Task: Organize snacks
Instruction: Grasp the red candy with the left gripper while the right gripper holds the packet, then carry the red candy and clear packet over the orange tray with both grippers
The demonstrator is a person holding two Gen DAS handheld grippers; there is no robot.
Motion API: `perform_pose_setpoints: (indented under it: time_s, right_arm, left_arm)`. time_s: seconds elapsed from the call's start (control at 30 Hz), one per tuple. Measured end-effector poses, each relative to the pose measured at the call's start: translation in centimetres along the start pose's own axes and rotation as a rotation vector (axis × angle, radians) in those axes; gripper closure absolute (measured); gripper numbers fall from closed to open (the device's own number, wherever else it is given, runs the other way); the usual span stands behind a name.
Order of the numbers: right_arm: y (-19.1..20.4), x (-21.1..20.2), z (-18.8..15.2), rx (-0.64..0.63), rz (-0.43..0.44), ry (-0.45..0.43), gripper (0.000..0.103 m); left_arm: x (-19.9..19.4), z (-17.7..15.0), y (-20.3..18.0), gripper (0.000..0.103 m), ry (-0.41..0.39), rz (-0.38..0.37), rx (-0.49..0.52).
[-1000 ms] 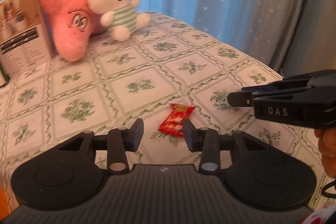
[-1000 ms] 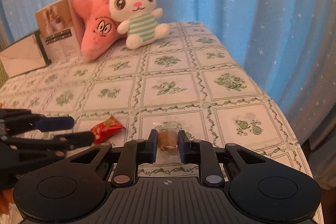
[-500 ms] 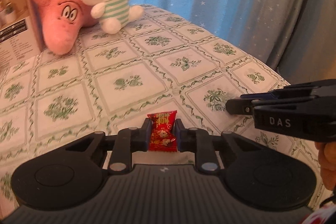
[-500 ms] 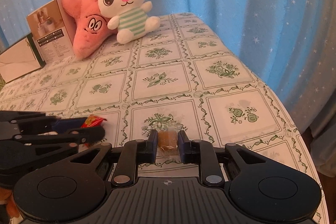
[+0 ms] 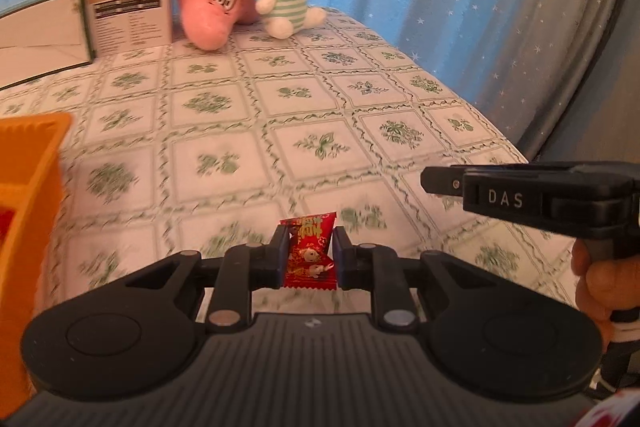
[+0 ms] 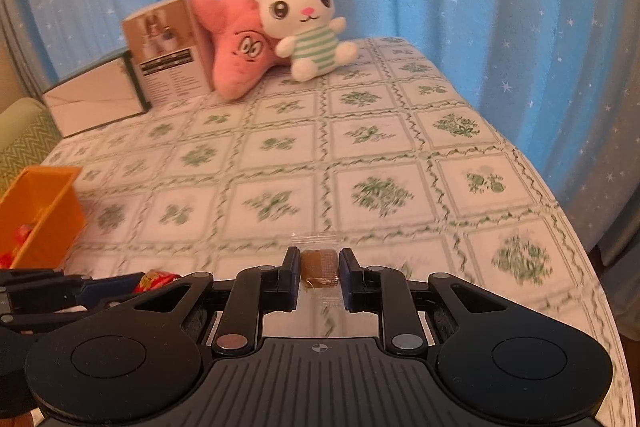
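Candy's sorted on both sides: your left tongs (image 5: 307, 254) are pinching the red candy (image 5: 310, 251), lifted off the table (image 5: 280, 115), and your right tongs (image 6: 319, 269) are pinching the brown candy (image 6: 319, 267) in its clear wrapper. What matters next is the orange bin (image 6: 40, 205). It sits off to the left of both, right beside your left tongs and further from the right, so I'd guess the red one drops in first.
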State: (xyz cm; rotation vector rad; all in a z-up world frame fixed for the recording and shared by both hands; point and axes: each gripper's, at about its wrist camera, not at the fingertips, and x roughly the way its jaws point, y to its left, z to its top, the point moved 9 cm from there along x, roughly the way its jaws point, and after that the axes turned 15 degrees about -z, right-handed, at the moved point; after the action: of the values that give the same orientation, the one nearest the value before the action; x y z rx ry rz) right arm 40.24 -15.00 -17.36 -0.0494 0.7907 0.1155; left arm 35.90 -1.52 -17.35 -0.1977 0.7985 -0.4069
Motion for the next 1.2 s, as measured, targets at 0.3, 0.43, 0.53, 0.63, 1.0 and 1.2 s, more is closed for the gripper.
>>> perform_pose_setpoints:
  time_s: [0.3,0.43,0.53,0.63,1.0,1.2]
  right_arm:
    - [1.6,-7.5,-4.7,0.021,0.007,0.001,0.082]
    - [2.3,-10.4,-6.6,0.031,0.01,0.008,0.082]
    - [3.3,-12.4,-7.8,0.023,0.023,0.009,0.082]
    - [4.2,-14.3,-8.6,0.011,0.033,-0.003,0.082]
    - [7.9,-19.3,-10.3,-0.045,0.084,-0.038,0.082]
    - [9.7,-21.2,-10.2,-0.082,0.105,-0.069,0.082]
  left_arm:
    - [-8.0,-4.1,-1.0,0.083,-0.032,0.039,-0.066]
    - [-11.2,-5.2,-1.3,0.083,-0.056,0.052,-0.088]
    - [-13.5,-6.0,-1.4,0.083,-0.073,0.064,-0.111]
    - [-15.5,-6.8,-1.6,0.083,-0.088,0.072,-0.129]
    - [-21.4,-8.2,-2.1,0.083,-0.14,0.1,-0.142]
    - [-23.8,-8.7,-2.4,0.083,-0.166,0.118,-0.143]
